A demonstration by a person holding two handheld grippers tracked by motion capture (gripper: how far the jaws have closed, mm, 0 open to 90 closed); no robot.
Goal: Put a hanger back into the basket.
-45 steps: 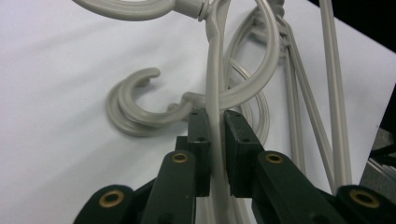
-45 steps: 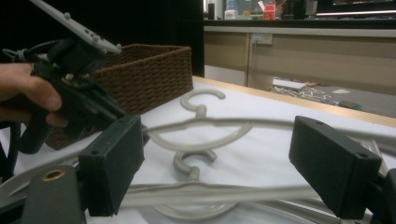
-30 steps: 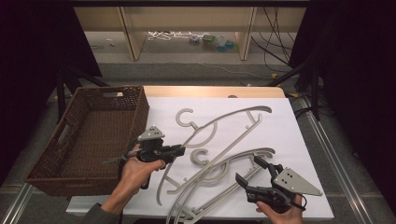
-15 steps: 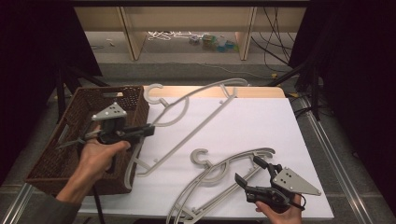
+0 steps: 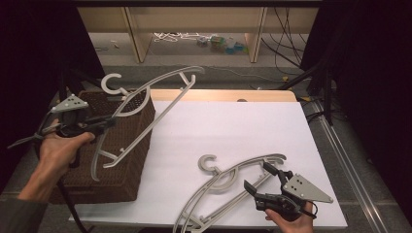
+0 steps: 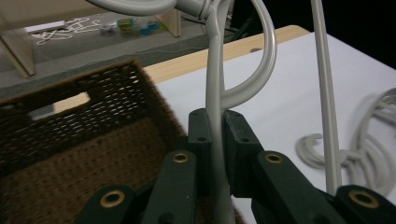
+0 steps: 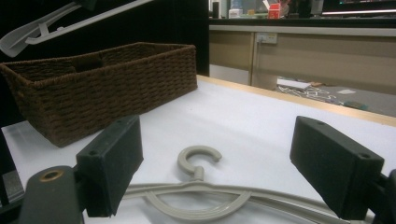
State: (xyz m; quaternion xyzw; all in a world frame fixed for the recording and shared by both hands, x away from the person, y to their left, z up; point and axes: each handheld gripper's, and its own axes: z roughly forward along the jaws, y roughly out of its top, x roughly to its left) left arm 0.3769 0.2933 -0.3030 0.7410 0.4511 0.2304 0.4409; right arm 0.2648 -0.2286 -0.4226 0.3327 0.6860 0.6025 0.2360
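My left gripper [image 5: 108, 122] is shut on a grey plastic hanger [image 5: 180, 72] and holds it in the air over the brown wicker basket [image 5: 127, 145] at the table's left. In the left gripper view the jaws pinch the hanger's thin rod [image 6: 214, 116], with the basket [image 6: 70, 163] below. A second grey hanger [image 5: 252, 161] lies flat on the white tabletop [image 5: 233, 126] near the front. My right gripper [image 5: 258, 177] rests just right of it, open with nothing between the jaws. In the right gripper view the right gripper [image 7: 217, 161] faces that hanger's hook [image 7: 198, 161].
The basket [image 7: 102, 84] looks empty inside and stands at the left edge of the white top. A wooden strip [image 5: 218, 94] runs along the table's far edge. Wooden shelving legs and small clutter [image 5: 214, 43] sit on the floor beyond.
My left hand has lifted its hanger off the table and carried it left and up, over the basket. The right gripper and the other hanger have stayed put.
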